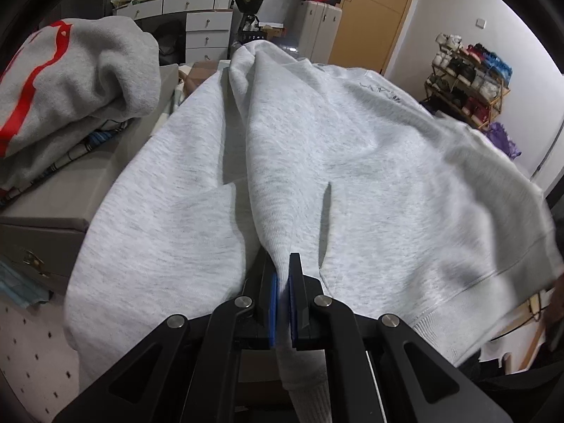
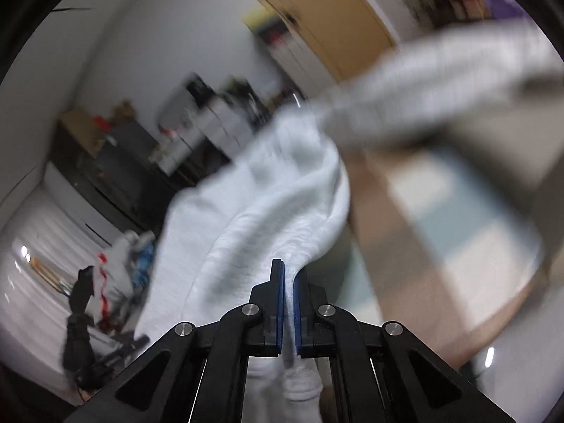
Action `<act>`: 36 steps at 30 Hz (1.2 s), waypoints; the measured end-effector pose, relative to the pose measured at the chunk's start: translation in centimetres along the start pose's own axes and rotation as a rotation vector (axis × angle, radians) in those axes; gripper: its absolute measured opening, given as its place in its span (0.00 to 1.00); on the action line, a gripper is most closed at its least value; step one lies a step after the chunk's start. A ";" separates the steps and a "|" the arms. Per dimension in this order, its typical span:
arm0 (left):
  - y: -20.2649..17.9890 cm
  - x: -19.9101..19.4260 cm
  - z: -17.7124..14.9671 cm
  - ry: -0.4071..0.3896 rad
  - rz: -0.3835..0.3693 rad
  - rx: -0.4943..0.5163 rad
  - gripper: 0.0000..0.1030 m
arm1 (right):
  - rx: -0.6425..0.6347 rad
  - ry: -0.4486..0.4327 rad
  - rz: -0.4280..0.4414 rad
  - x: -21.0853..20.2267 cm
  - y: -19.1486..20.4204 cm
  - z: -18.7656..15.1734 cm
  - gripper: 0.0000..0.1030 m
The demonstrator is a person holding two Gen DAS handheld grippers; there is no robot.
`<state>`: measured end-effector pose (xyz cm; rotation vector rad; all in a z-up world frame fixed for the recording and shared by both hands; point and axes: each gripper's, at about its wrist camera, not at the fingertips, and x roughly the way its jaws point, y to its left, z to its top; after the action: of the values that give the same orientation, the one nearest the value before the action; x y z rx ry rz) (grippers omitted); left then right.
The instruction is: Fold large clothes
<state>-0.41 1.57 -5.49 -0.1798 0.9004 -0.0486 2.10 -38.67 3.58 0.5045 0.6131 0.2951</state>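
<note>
Sweatshirt [image 1: 352, 162], pale grey and large, is what I am working: it lies spread over the surface [image 1: 53, 208], its ribbed hem hanging off the near right edge and a long ridge of fabric running up its middle toward the far end.

My left hand-held gripper [image 1: 283, 282] is pressed together on a bunch of that fabric near the hem, with a ribbed cuff dangling below the pads. My right hand-held gripper [image 2: 289, 278] is likewise pinching a fold of the same pale cloth, and its view is smeared with motion, so I can't tell exactly which part it has; it looks like a sleeve or side edge lifted clear of the surface.

I judge the step in hand to be carrying one side across to make a fold. To do it well I would keep the left pinch as an anchor, hold the cloth taut between the two grips so the ridge flattens instead of doubling, and lay the lifted edge down square to the hem before letting go.

Crowding the left of the surface is a second grey garment with red stripes [image 1: 70, 77], heaped just beside the sweatshirt; a fold swung that way could drag over it. Farther off stand a white chest of drawers [image 1: 197, 21], a wooden wardrobe [image 1: 373, 10] and a shoe rack [image 1: 469, 81], all well apart.
</note>
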 end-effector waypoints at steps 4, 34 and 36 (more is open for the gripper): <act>0.8 1.0 -0.6 0.025 0.018 -0.017 0.01 | 0.060 0.070 -0.282 1.1 -5.9 0.4 0.03; 0.9 0.7 -0.6 0.030 -0.054 -0.089 0.09 | 0.074 0.202 -0.340 1.9 -6.4 -1.6 0.14; 1.0 0.2 -0.6 0.025 -0.069 -0.103 0.24 | 0.096 0.160 -0.260 0.4 -6.0 -1.4 0.40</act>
<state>-0.75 2.50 -6.18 -0.3071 0.9223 -0.0682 2.23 -43.04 -0.71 0.4897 0.8425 0.0594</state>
